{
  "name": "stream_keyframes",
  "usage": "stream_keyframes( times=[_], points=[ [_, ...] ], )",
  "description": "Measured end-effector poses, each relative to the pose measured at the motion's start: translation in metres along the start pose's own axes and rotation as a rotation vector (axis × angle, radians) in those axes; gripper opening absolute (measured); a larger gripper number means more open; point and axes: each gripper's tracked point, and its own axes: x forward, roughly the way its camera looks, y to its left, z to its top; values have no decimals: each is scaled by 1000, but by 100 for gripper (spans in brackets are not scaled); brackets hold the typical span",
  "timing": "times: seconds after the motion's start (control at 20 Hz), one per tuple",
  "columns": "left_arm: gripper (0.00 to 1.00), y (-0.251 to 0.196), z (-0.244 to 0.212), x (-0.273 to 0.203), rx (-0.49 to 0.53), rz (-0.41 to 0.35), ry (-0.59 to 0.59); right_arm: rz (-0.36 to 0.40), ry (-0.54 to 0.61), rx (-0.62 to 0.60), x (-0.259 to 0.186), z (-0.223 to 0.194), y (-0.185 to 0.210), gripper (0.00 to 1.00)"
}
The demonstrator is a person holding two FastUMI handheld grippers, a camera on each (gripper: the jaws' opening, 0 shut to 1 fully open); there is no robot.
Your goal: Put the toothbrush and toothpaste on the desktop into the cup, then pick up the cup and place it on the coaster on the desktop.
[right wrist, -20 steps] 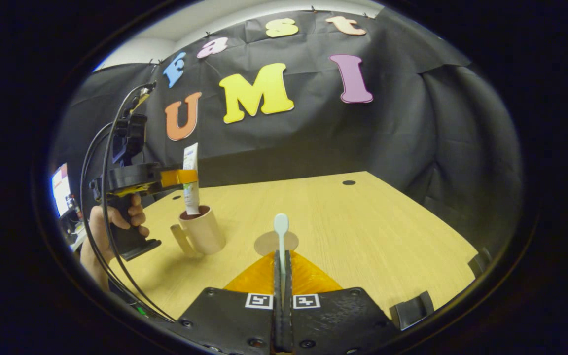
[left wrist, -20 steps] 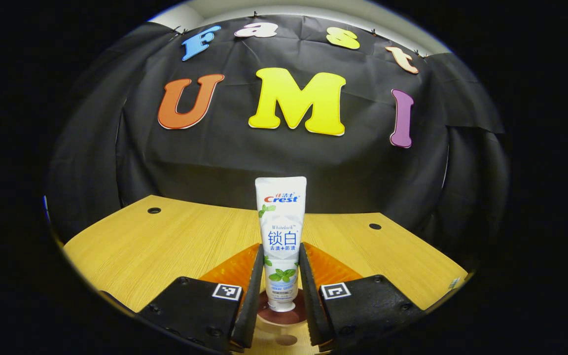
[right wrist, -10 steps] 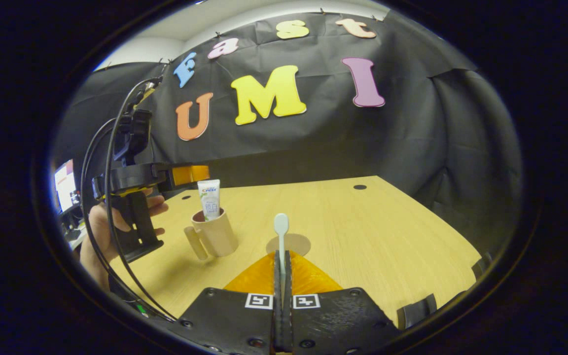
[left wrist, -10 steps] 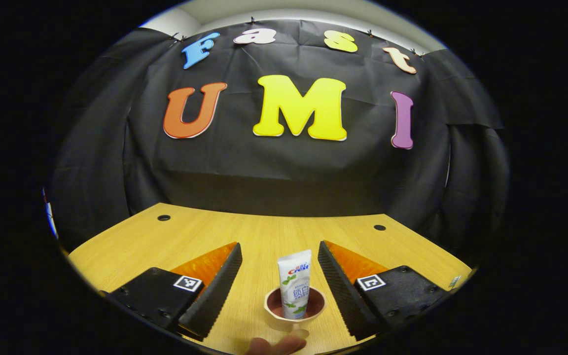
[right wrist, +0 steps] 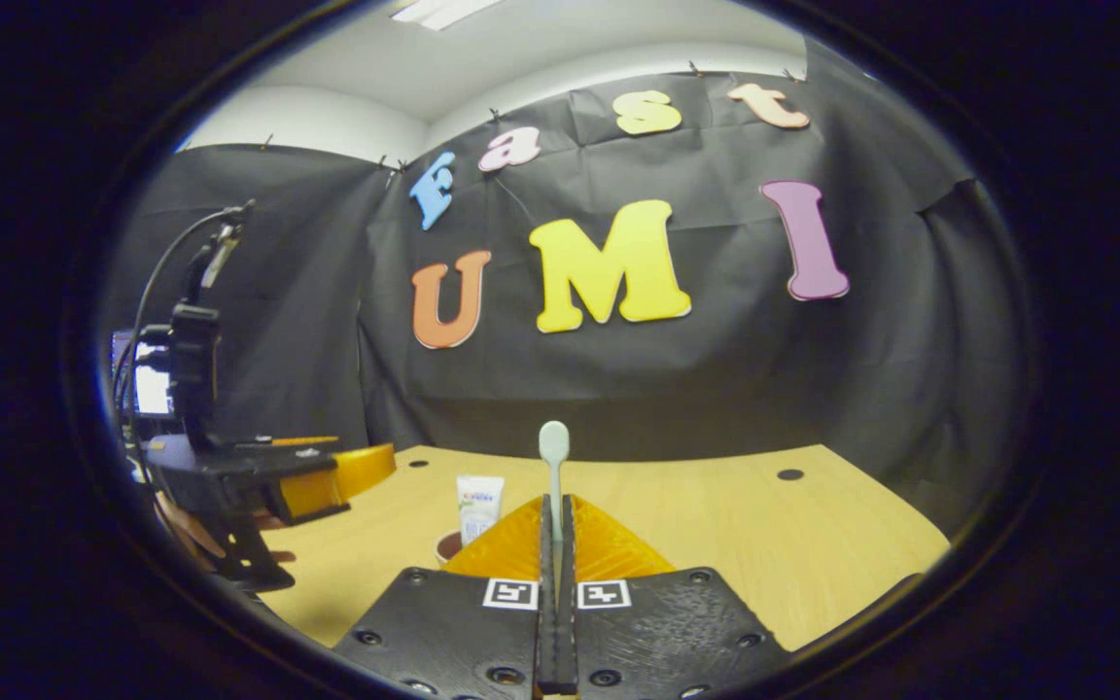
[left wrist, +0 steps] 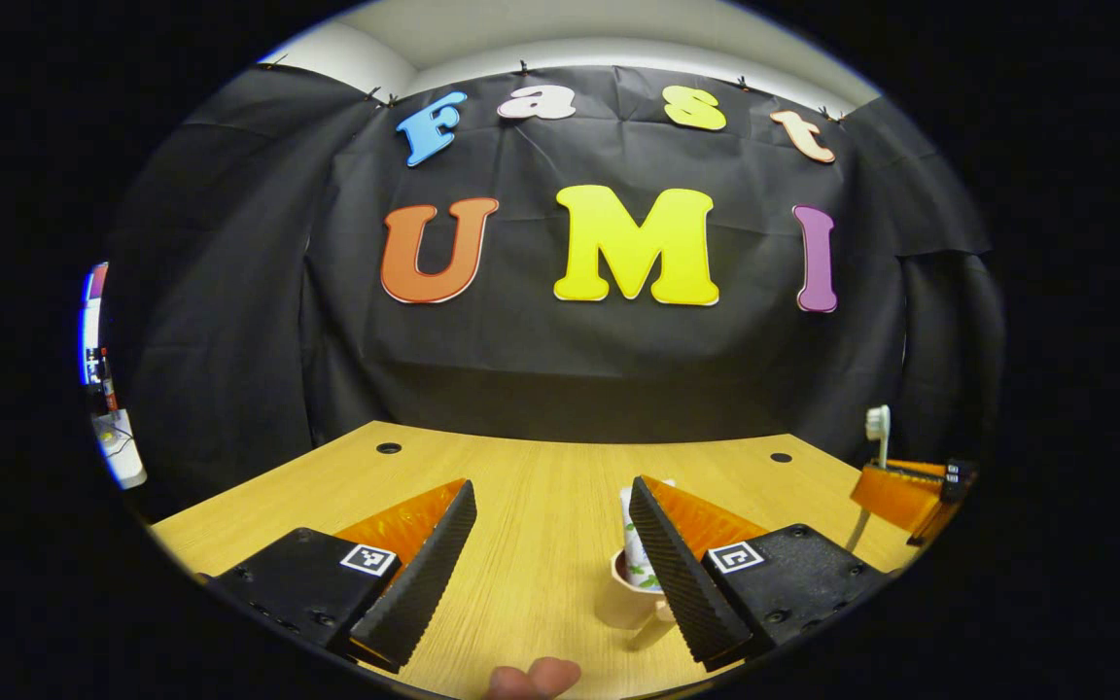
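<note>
Down in the cup (left wrist: 630,603) stands the one toothpaste (right wrist: 478,506) tube, upright, its top rising above the rim; the cup rests on the table (left wrist: 541,515). From the left gripper view the cup sits just beside the right-hand finger of the left tongs (left wrist: 550,554), which partly hides the tube, and a fingertip (left wrist: 533,678) of the person pokes in at the bottom edge. Those tongs are spread wide with nothing between them. That view also catches the right tongs (left wrist: 895,491) far off at the right edge, with the single toothbrush (left wrist: 877,433) standing up from them, head on top. Seen from the right gripper view, the right tongs (right wrist: 556,554) are pressed together on the toothbrush (right wrist: 553,467), pinching its handle so that the head points upward against the dark wall. Just left of them the tube shows above the cup's rim (right wrist: 445,546), most of the cup hidden behind the tongs. Farther left, the left tongs (right wrist: 341,469) hang above the table, apart from the cup, with a cable (right wrist: 157,282) arching over their body. Two round holes mark the table's far part in each view. One cup, one tube, one brush, two tongs.
</note>
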Motion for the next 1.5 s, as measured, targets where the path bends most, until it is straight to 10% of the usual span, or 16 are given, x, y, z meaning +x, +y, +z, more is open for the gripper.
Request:
stream_keyframes(
  times=[0.3,0.9,1.15,1.5],
  points=[
    [100,53,-41,-21,25,102,51,140,-111,-5,63,36,61,0],
    [100,80,-48,-24,22,125,59,181,-57,-56,98,-13,92,2],
    [100,76,-43,-27,32,129,51,163,-63,-92,83,-16,81,91],
    [100,60,-33,-36,27,111,39,112,-114,-90,37,-2,61,94]
  ],
)
